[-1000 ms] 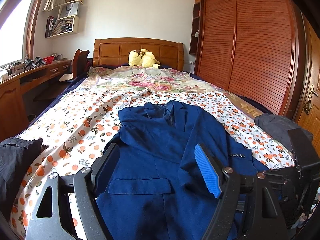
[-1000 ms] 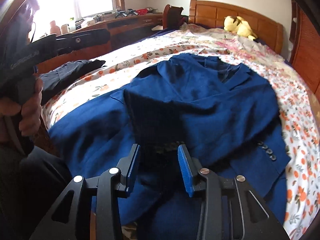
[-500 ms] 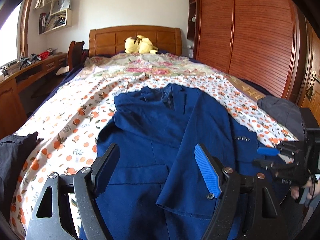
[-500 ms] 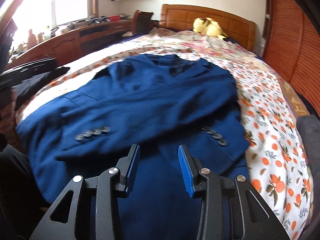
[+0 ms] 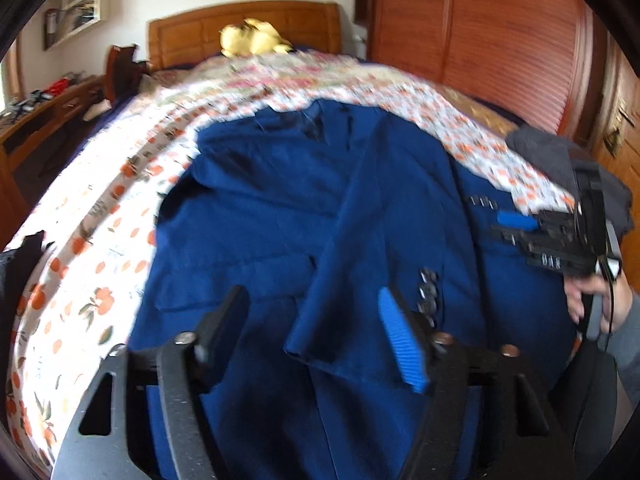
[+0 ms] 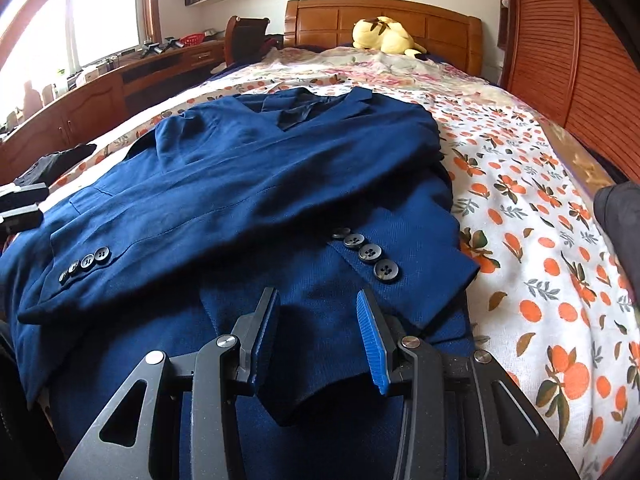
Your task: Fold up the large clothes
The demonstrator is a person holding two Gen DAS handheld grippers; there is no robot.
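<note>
A dark blue suit jacket (image 5: 280,208) lies face up on the bed, both sleeves folded across its front. In the left wrist view, my left gripper (image 5: 312,336) hovers low over the nearer sleeve's cuff (image 5: 316,344). Its jaws are closing, with the cuff between them and a gap still showing at each pad. My right gripper (image 6: 318,336) sits over the jacket's (image 6: 280,168) lower right edge, jaws apart, with the cloth lying under and between the pads (image 6: 370,340). It also shows at the right, my right gripper (image 5: 516,222), held by a hand (image 5: 592,304).
The bed has an orange-flowered sheet (image 6: 540,240) and a wooden headboard (image 6: 384,16) with a yellow plush toy (image 6: 384,34). A wooden wardrobe (image 5: 480,32) runs along the right and a desk (image 6: 100,92) along the left. Dark garments lie at the bed's right edge (image 5: 552,152) and left edge (image 6: 56,160).
Both grippers have dropped closer to the jacket. The sleeve that hung by the right gripper now lies flat across the front. The left jaws have narrowed around the cuff.
</note>
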